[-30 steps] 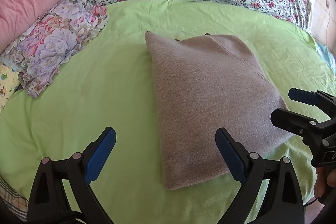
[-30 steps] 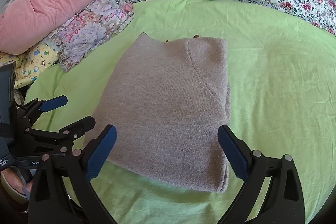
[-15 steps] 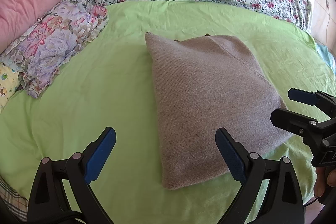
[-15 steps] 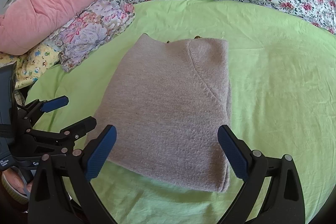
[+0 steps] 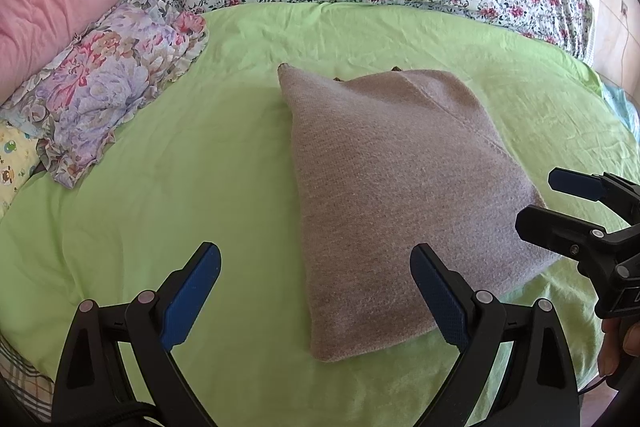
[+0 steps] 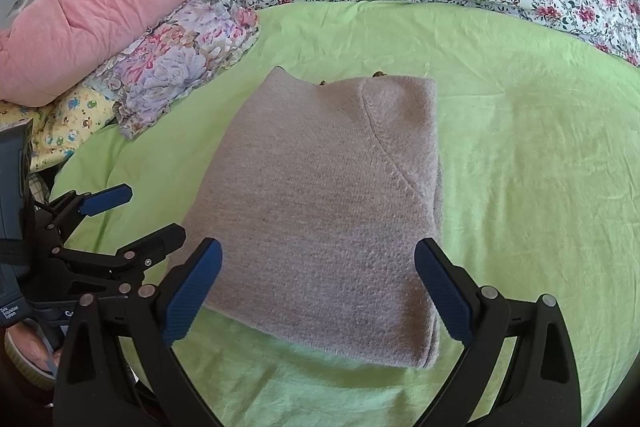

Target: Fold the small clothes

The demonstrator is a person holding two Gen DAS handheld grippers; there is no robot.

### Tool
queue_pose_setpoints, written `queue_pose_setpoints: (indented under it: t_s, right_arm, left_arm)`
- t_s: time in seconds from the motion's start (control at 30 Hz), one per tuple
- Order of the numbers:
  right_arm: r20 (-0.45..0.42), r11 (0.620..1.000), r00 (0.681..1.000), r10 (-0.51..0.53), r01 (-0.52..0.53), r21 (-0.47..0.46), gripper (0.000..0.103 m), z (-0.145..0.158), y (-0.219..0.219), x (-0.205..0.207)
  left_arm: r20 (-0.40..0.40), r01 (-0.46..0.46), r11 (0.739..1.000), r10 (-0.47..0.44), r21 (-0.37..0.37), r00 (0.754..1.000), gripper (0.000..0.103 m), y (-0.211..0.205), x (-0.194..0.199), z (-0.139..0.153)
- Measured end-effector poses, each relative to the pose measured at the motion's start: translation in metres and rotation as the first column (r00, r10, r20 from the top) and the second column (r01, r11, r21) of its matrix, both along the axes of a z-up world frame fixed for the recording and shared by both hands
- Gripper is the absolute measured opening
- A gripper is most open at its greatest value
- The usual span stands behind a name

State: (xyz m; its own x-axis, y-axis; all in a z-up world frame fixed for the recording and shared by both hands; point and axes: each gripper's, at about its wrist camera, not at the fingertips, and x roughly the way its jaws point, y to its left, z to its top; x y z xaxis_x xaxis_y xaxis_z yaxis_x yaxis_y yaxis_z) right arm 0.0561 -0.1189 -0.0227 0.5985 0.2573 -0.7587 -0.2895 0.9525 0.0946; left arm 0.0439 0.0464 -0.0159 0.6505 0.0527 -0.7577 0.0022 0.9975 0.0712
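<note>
Lying folded on the green sheet [image 5: 200,167], the grey sweater [image 5: 400,195] hides its far edge; left gripper [image 5: 316,291] gapes empty, and a hand [image 5: 618,343] is cut off. Right view shows right gripper [image 6: 316,291] spread wide, holding nothing, plus a diagonal seam.

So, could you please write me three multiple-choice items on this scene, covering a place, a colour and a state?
1. Where does the folded sweater lie?
A. on the green sheet
B. on the pink quilt
C. in a claw

2. What colour is the sweater?
A. blue
B. greyish brown
C. white

3. How are the left claw and right claw?
A. both shut
B. one shut
C. both open

Answers: A, green sheet shows all round it; B, its knit is greyish brown; C, their blue pads stand wide apart, holding nothing.
</note>
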Motion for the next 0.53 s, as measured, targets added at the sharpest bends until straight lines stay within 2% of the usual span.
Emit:
queue_pose_setpoints:
  t_s: [0.27,0.53]
  right_arm:
    - [0.006,1.000,1.000,-0.004,0.004,0.008,0.097,0.003,-0.001,-0.001]
    - [0.008,1.000,1.000,-0.022,0.022,0.015,0.097,0.003,-0.011,0.000]
  left_arm:
    - [0.027,0.006,1.000,-0.007,0.009,1.000,0.096,-0.002,-0.003,0.003]
    - [0.015,-0.005,1.000,0.005,-0.002,1.000,0.096,0.002,-0.002,0.002]
